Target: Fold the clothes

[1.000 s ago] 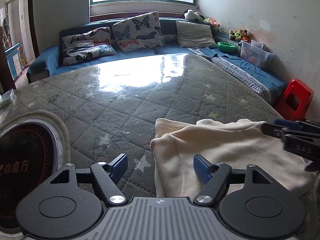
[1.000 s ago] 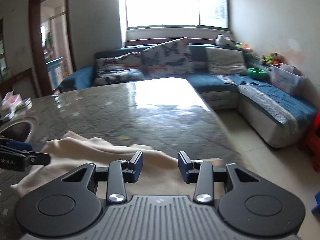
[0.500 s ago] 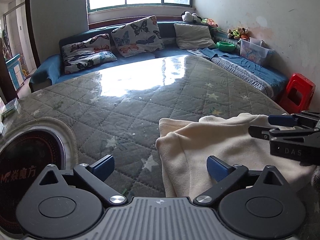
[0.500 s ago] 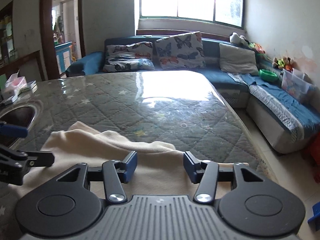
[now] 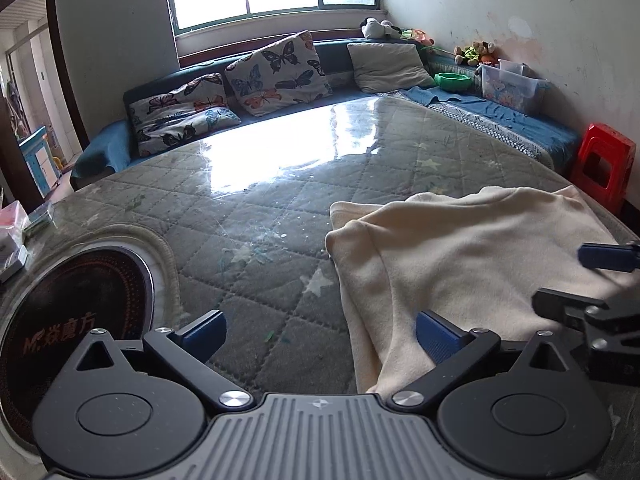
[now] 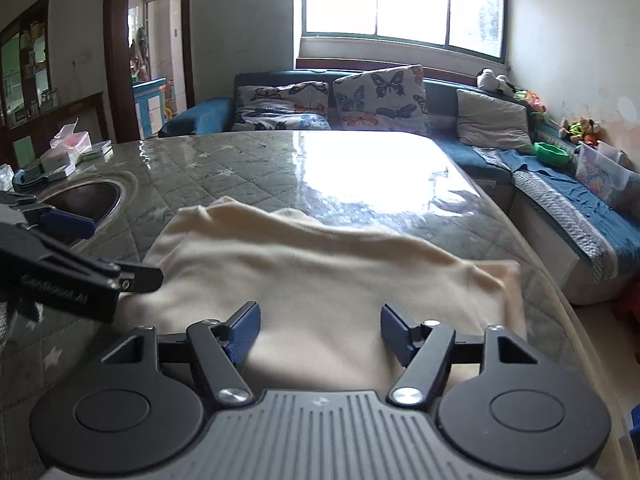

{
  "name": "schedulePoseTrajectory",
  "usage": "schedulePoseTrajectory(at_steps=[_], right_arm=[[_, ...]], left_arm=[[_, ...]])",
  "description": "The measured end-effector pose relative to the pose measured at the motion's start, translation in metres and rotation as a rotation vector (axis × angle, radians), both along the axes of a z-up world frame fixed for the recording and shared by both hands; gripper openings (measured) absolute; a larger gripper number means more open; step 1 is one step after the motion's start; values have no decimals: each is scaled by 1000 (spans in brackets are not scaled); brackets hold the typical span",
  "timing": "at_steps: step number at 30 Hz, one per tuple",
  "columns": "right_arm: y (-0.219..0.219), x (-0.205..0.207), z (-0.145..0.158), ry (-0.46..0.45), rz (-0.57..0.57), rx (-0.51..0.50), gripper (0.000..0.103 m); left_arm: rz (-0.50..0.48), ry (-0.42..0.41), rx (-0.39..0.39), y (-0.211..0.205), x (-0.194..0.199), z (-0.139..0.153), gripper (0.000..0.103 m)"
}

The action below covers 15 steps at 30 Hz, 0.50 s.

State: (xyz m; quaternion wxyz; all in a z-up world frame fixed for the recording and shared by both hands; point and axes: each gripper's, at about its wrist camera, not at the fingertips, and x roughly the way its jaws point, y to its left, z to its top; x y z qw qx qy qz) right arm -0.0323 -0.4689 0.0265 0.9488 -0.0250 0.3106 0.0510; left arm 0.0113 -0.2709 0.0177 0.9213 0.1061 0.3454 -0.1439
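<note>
Left wrist view: your left tool (image 5: 320, 330) and right tool (image 6: 318, 330) have both just spread apart, empty, leaving the cream garment (image 5: 460, 256) flat on the worktop (image 5: 280, 184), probably to regrip.

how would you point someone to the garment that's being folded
Start at the big quilted table in front of the blue sofa. On its near right part lies a cream garment, folded over on itself. It is the only cloth on the table, pale against the grey-green quilting.

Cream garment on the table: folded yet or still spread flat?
Folded at least once. The cream garment shows a top layer doubled over a lower one along its left edge; both grippers stand open above it.
</note>
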Motion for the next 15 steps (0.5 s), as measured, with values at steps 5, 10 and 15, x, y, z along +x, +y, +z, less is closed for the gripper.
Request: schedulePoseTrajectory(at_steps=[5,10,15], right_arm=[[-1,-21,2,-32,-36,-16,72],[-5,-28,5,-46,-63,13,74],[-3,-28,0,-46,-72,7,76]], left_arm=[[6,-9,2,4,-7,-1,103],[12,-12,1,6,-12,-2,103],[18,-7,-15,10,-17,2,103]])
